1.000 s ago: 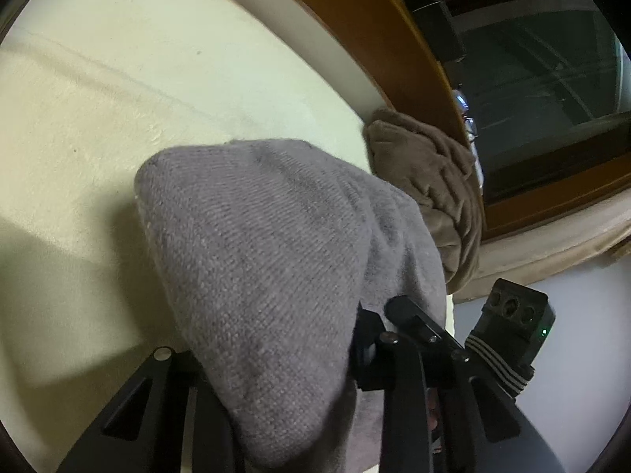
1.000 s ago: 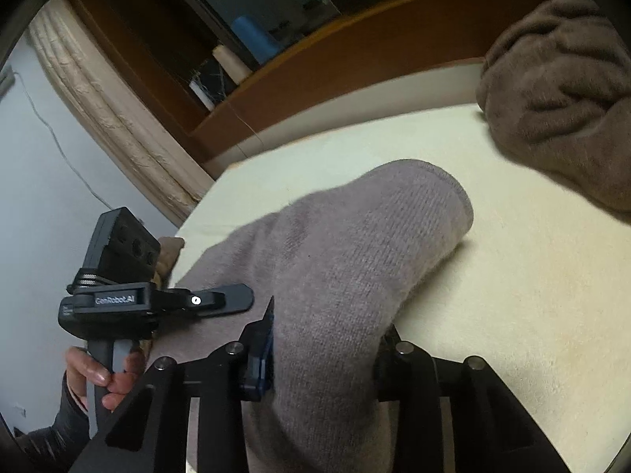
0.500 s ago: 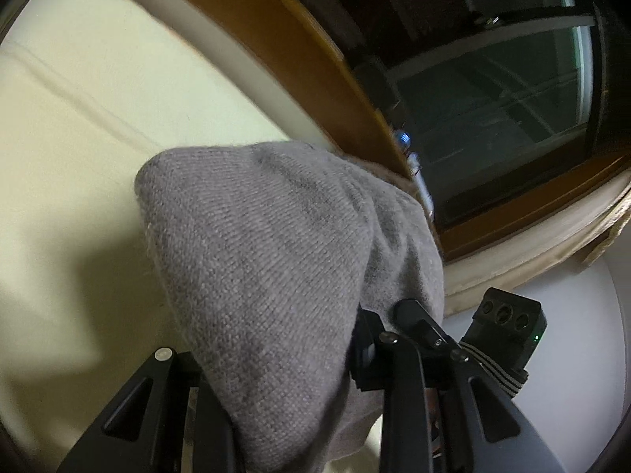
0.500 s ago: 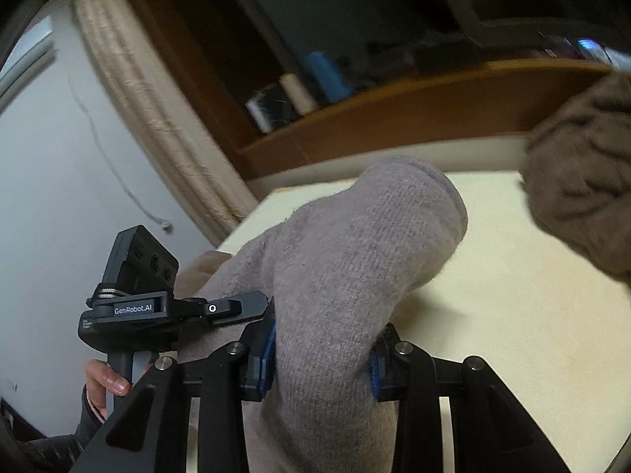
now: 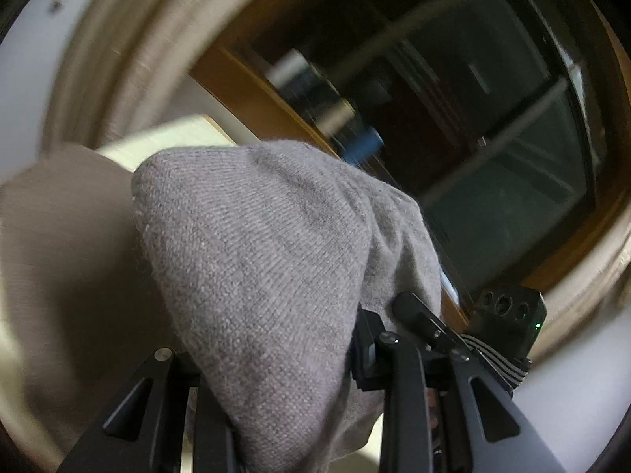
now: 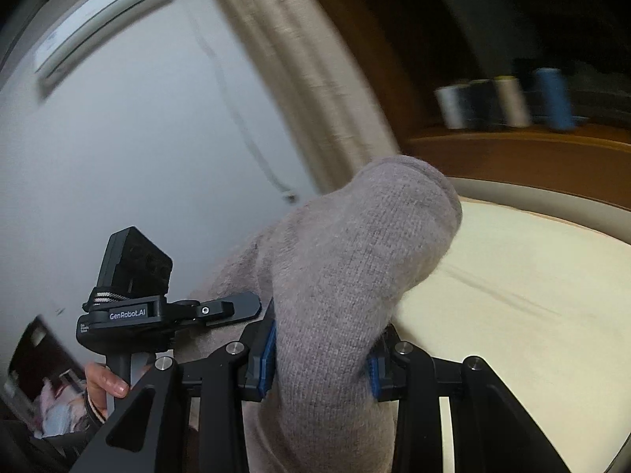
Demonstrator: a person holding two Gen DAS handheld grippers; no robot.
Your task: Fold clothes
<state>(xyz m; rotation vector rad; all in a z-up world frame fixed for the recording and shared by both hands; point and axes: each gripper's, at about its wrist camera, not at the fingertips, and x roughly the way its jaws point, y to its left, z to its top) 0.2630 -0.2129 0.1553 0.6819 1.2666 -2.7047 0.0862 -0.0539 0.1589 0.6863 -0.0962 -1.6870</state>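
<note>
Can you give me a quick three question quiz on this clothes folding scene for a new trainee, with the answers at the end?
1. True or false: both the left tongs and the right tongs are clamped on the grey knit garment.
2. Multiple choice: in the right wrist view, what lies under the raised garment? A) a cream padded surface B) a metal sink C) a wicker basket
3. Fill in: on the wooden ledge behind stand blurred spools, one of them coloured ____.

Key: 1 true; 2 A; 3 blue.
</note>
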